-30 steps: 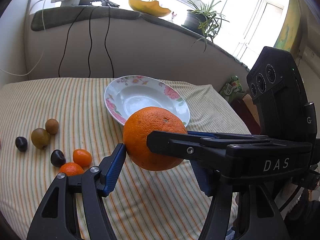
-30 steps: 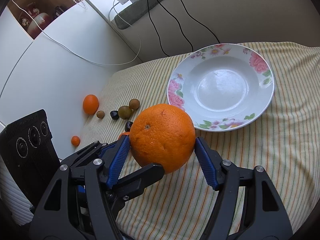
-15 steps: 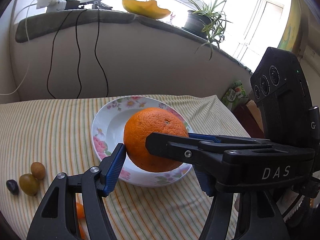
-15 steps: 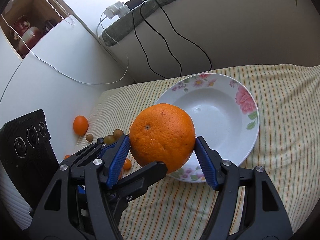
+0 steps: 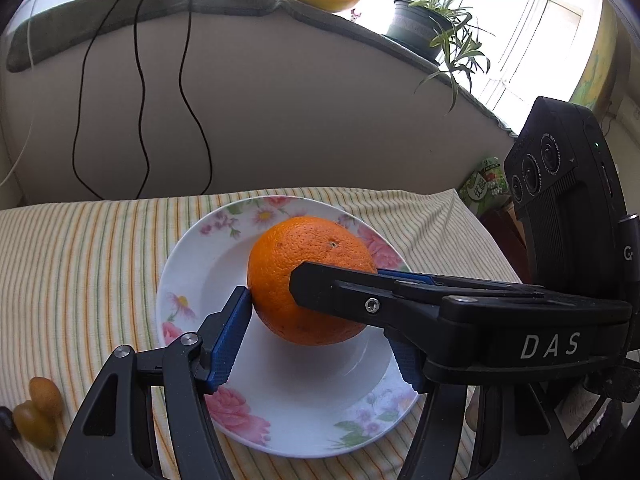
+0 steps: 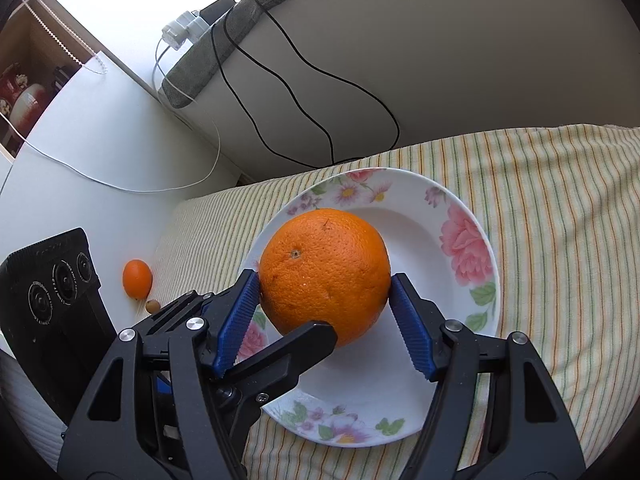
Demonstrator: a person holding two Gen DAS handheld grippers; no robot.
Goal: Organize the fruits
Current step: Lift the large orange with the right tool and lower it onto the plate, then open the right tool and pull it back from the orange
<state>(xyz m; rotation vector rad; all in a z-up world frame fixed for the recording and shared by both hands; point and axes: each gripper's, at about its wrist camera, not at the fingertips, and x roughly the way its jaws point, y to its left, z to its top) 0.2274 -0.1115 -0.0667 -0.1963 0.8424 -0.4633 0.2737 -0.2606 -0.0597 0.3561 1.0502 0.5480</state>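
Now your orange [image 6: 324, 272] hangs over the plate [image 6: 472, 216], both grippers' fingers clenched on it: left gripper [image 5: 320, 332], right gripper [image 6: 324, 320].

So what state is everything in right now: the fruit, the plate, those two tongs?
Orange: gripped, over the plate; touching it or not, unclear.
Plate: flat on the striped cloth.
Left tongs: shut on the orange.
Right tongs: shut on the orange.
Small orange fruit: loose, outside the plate.
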